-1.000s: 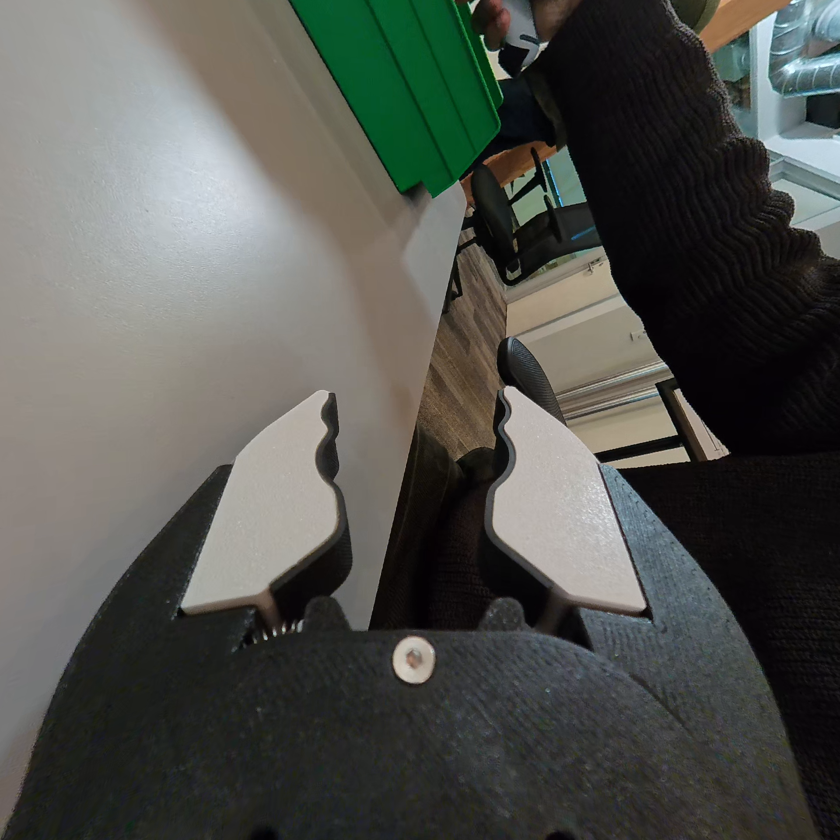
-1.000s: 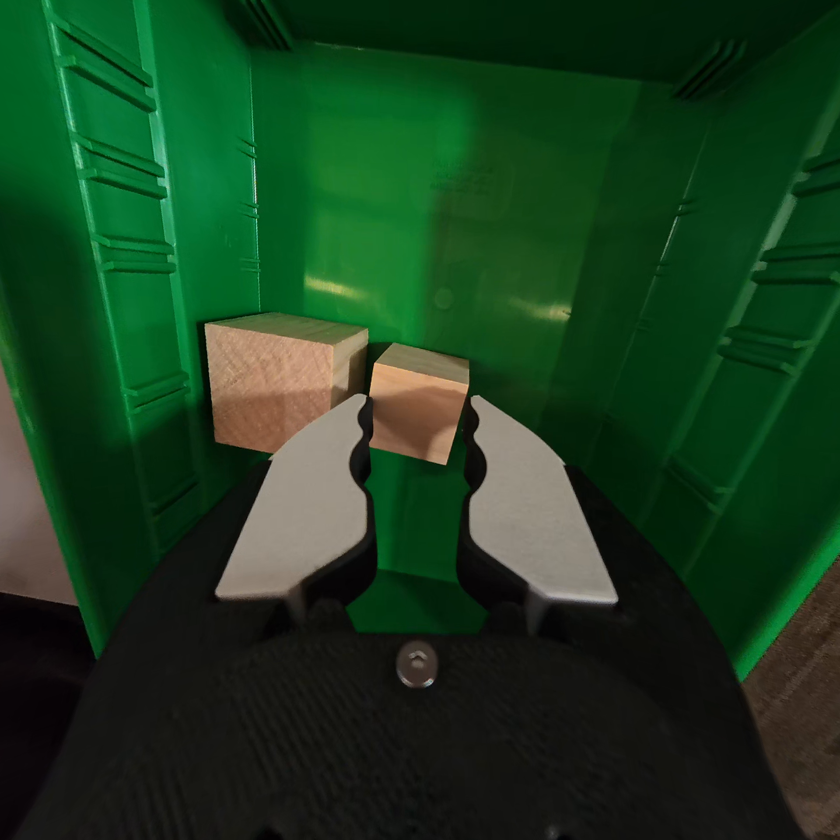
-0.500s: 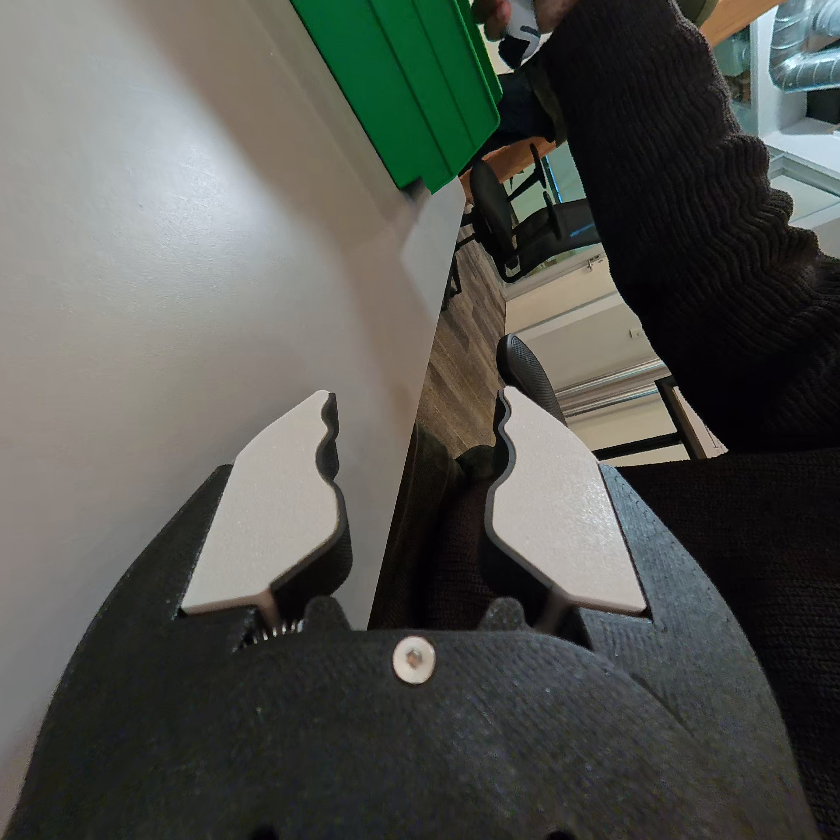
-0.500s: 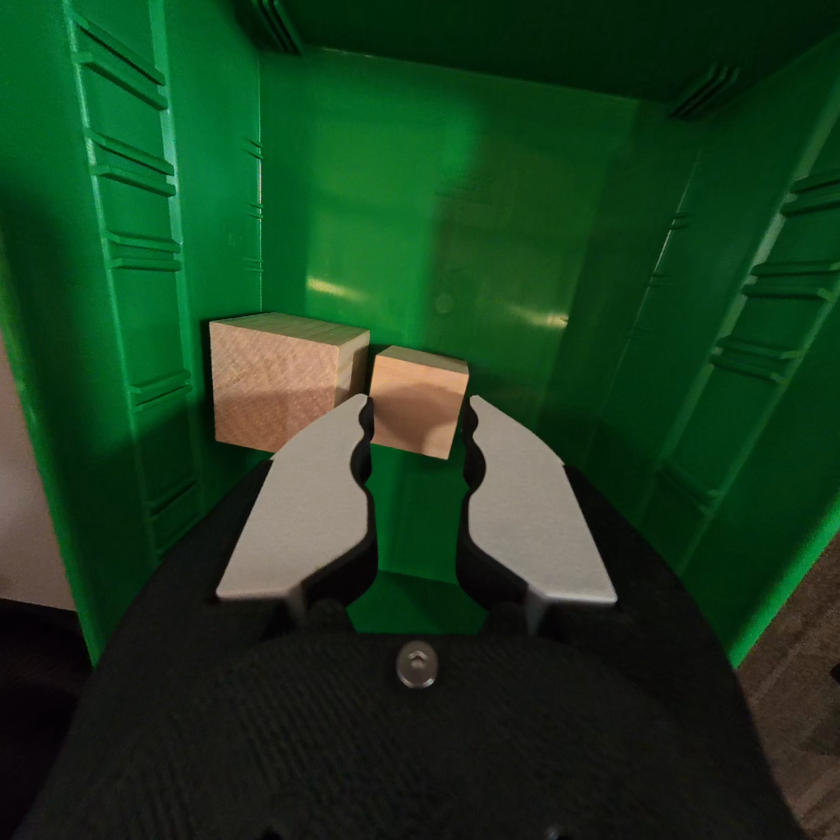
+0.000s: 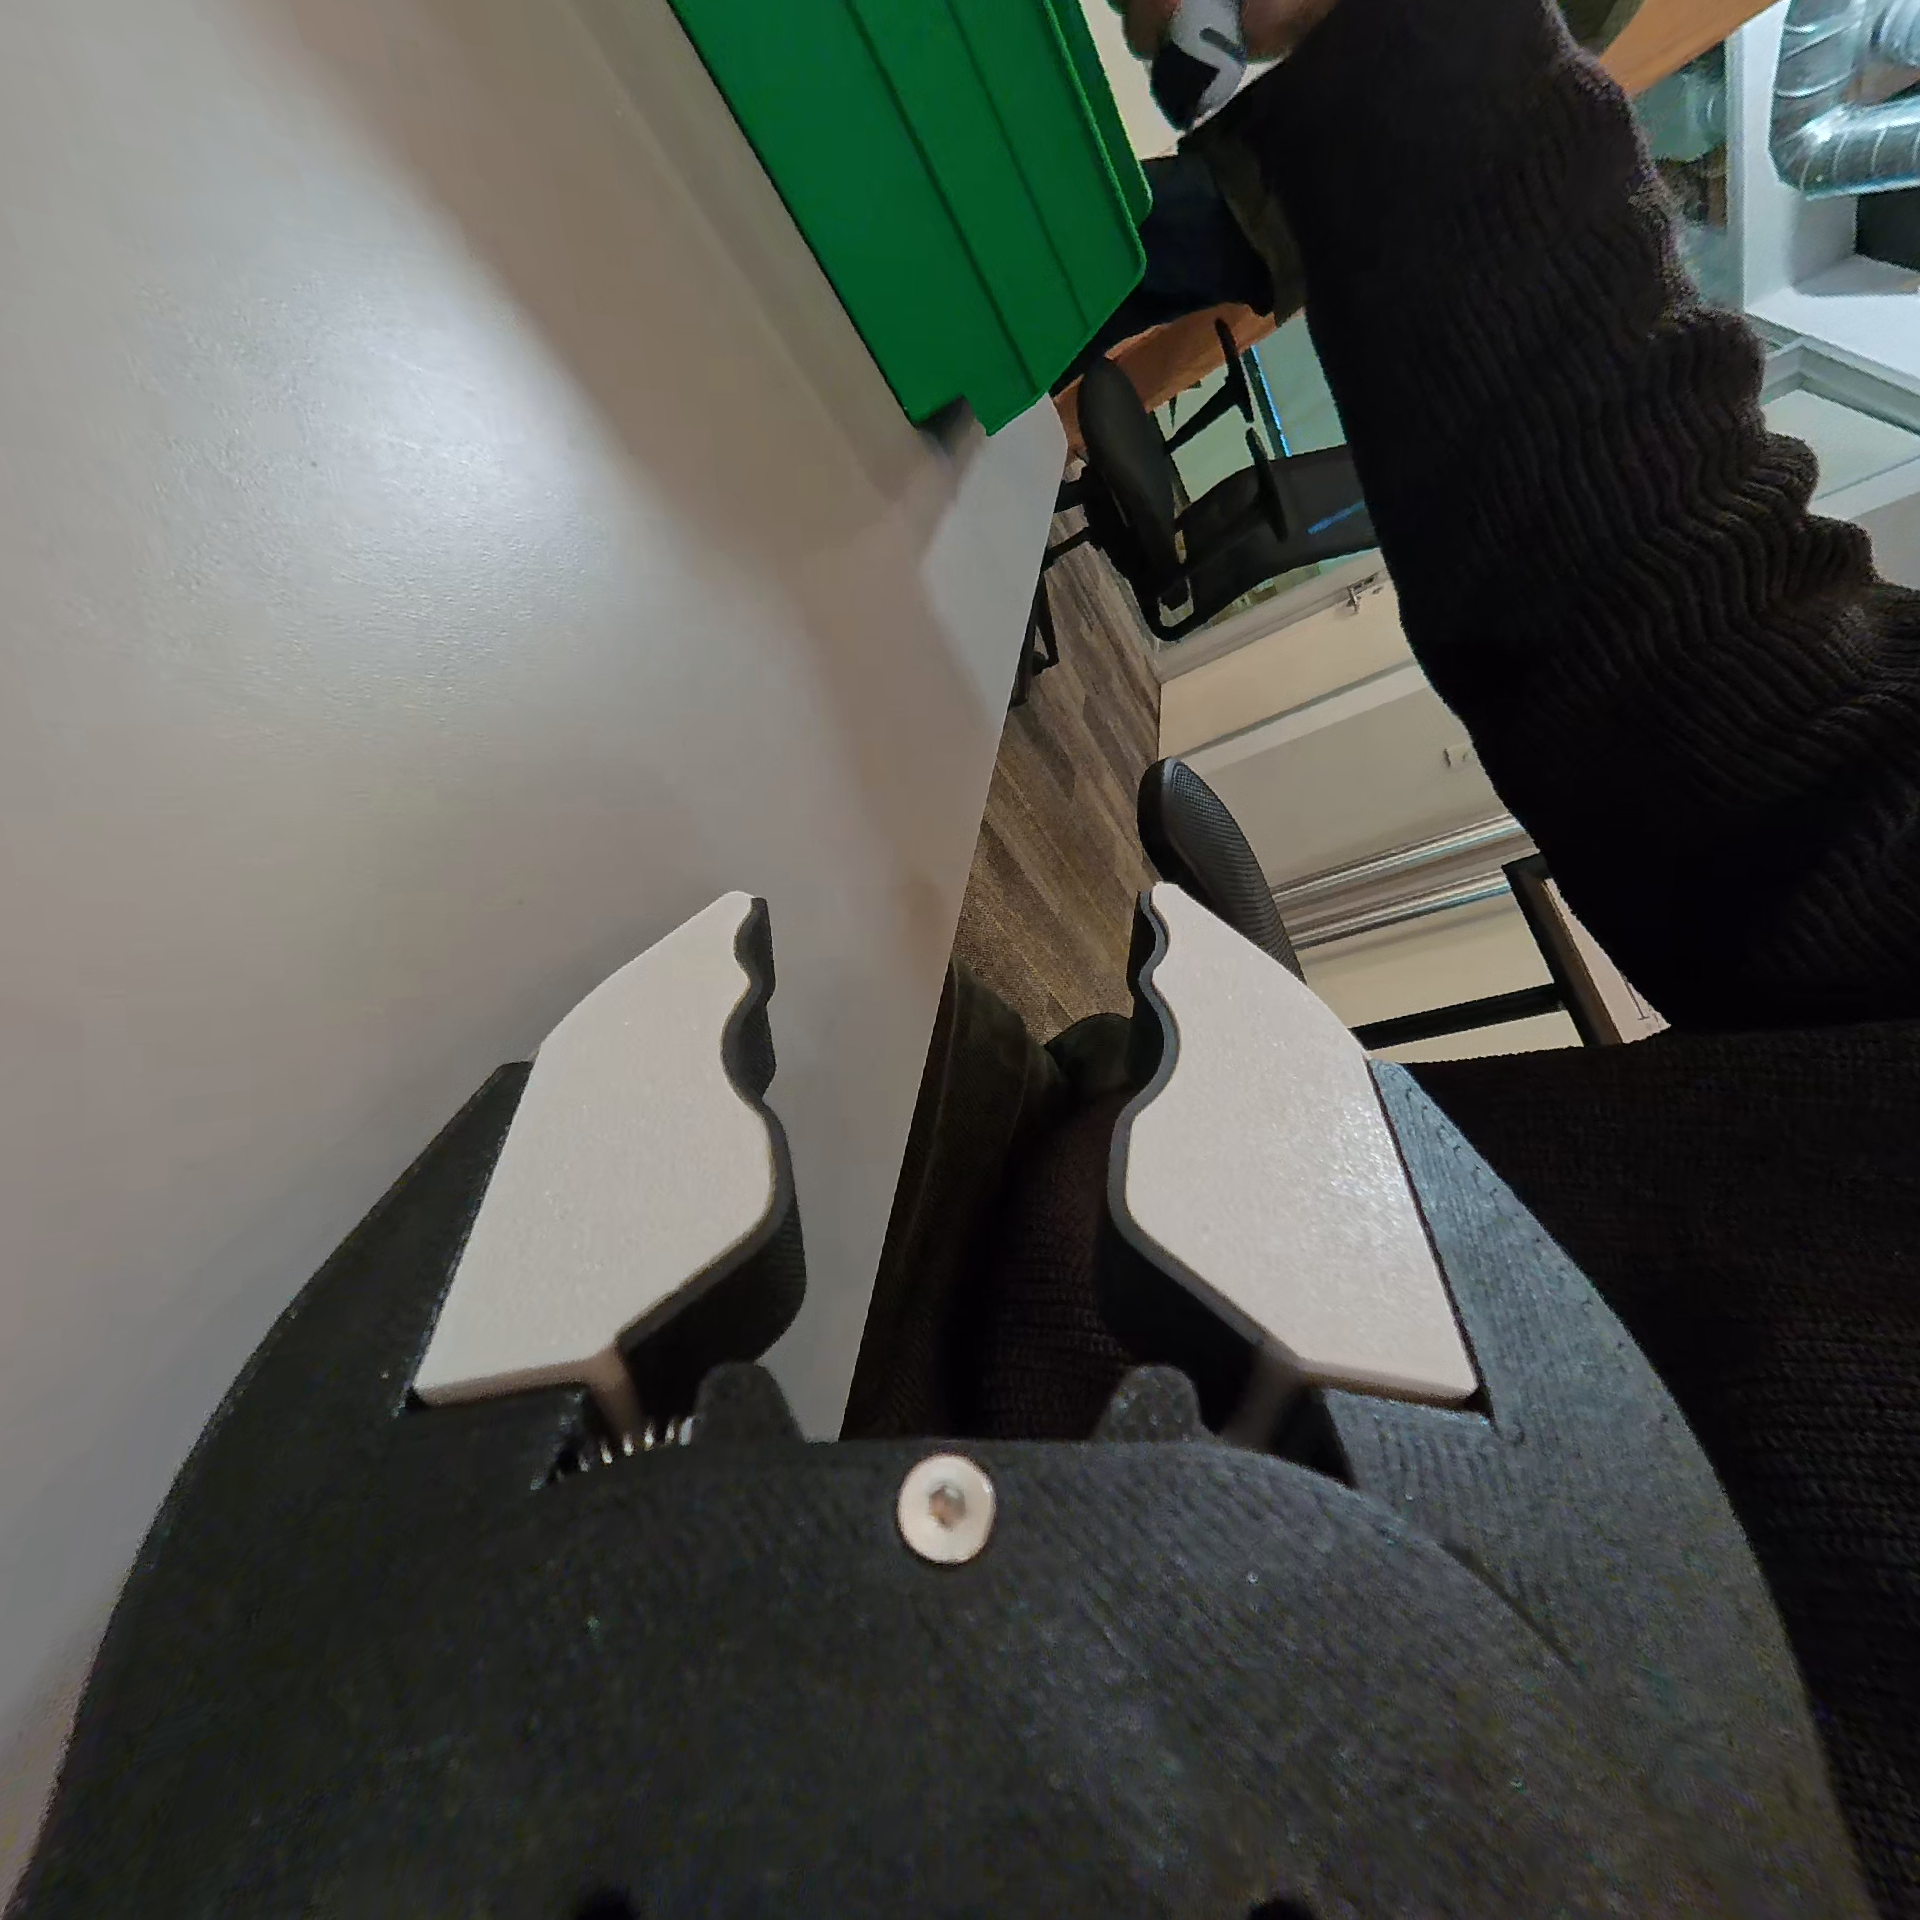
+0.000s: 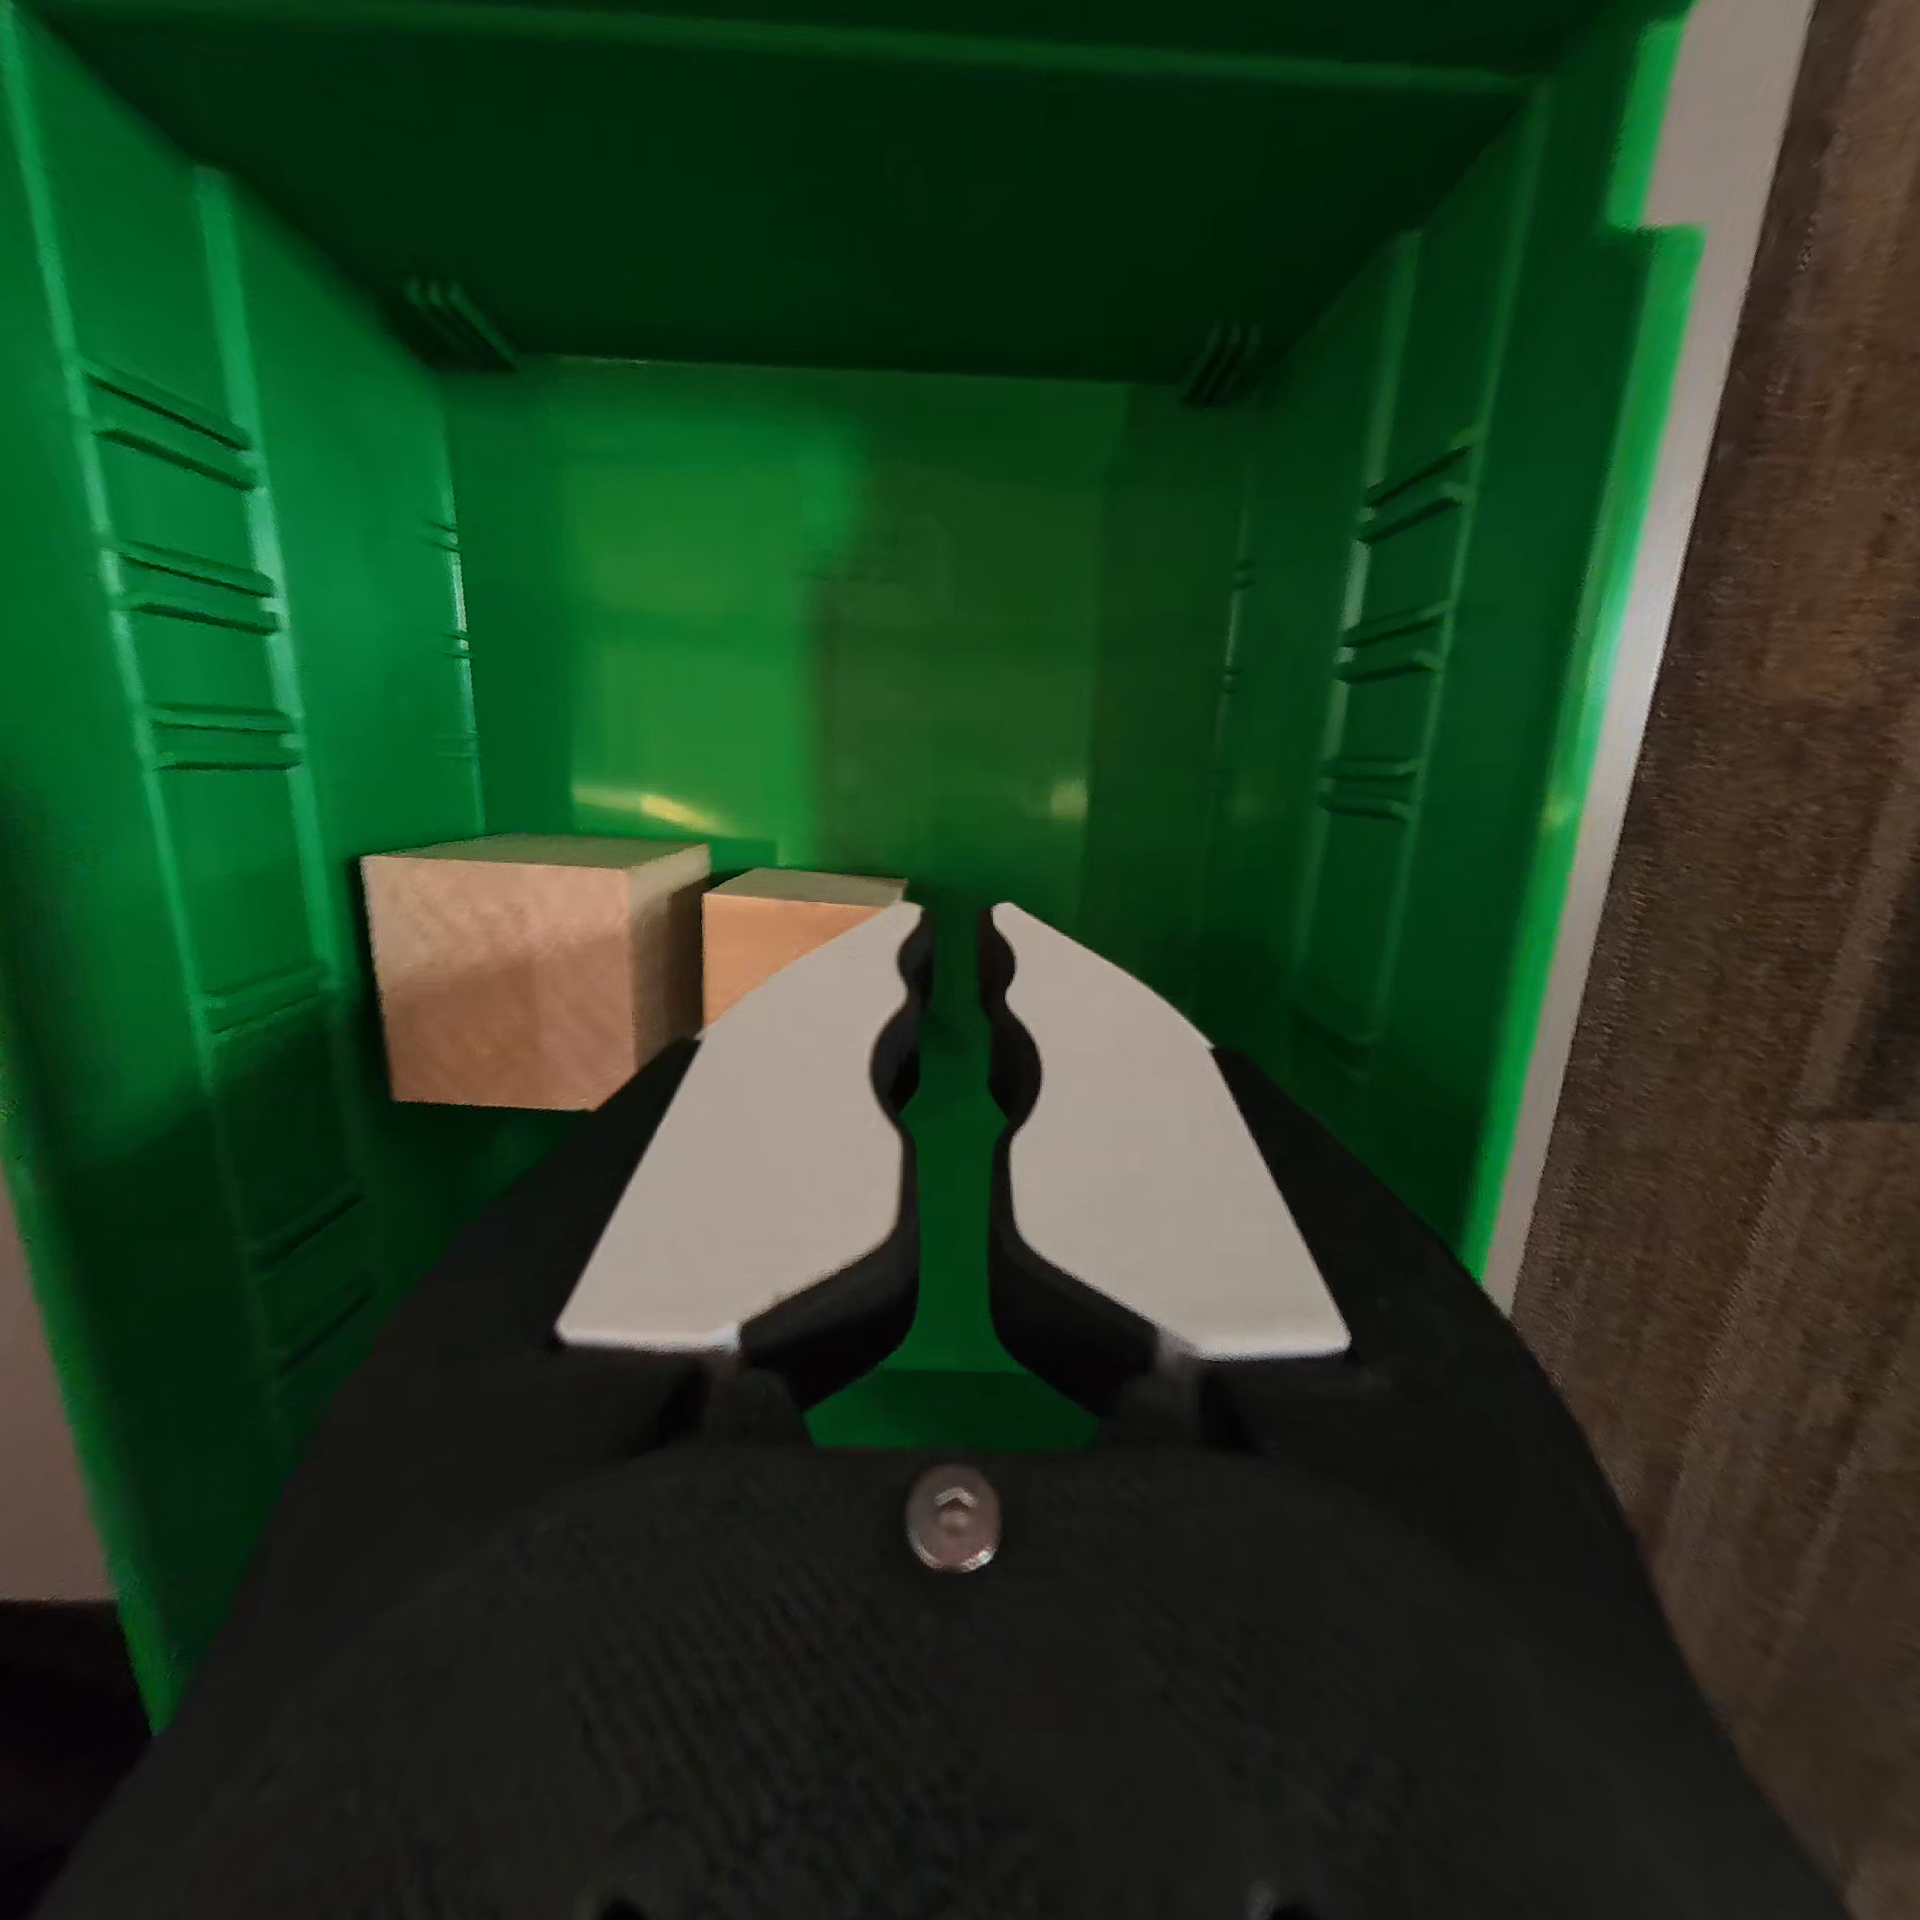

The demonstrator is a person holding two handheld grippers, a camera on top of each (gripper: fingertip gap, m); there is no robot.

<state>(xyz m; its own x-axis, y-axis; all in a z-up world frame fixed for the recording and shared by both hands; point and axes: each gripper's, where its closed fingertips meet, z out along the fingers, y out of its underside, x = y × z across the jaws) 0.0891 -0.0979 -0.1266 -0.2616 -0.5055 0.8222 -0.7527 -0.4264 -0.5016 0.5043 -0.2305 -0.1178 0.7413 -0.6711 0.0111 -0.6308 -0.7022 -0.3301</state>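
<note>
A green plastic bin (image 6: 260,623) fills the right wrist view, and I look into it. Two wooden blocks sit inside at the left: a large block (image 6: 509,977) and a smaller block (image 6: 779,935) beside it. My right gripper (image 6: 956,920) is pulled back from the blocks, its fingers nearly together with nothing between them; its left finger hides part of the small block. My left gripper (image 5: 951,914) is open and empty, turned sideways at the edge of the white table (image 5: 364,623). The bin's outside also shows in the left wrist view (image 5: 935,187).
A person's dark knit sleeve (image 5: 1558,468) reaches toward the bin. Black office chairs (image 5: 1216,842) stand on the wood-look floor (image 6: 1766,727) beyond the table edge. A strip of white table (image 6: 1621,831) shows right of the bin.
My right gripper has drawn back out of the bin, shifted right and closed its fingers; the small block stays in the bin. The left gripper has not moved.
</note>
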